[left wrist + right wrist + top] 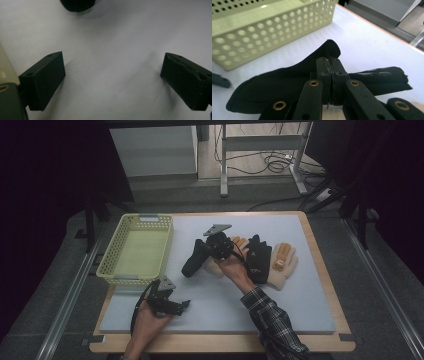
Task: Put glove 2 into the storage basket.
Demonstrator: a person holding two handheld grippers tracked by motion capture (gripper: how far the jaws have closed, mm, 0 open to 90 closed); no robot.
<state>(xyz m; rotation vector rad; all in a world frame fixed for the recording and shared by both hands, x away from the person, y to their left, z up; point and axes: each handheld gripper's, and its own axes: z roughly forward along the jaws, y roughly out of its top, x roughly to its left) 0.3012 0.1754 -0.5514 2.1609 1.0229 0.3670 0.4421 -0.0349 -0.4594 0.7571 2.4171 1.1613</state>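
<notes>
Right tongs [331, 82] clenched on black glove [194, 260] | glove slants toward basket [136, 249] | left tongs [112, 82] released

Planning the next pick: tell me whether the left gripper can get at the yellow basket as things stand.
Probably yes. The left gripper is open and holds nothing, and the yellow basket sits just beyond it on the same side, with bare mat between them. The right gripper, shut on the black glove, is off to the side.

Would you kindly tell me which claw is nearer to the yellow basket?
Left. The left claw sits open just below the yellow basket; the right claw, gripping the black glove, is beyond its right side.
</notes>
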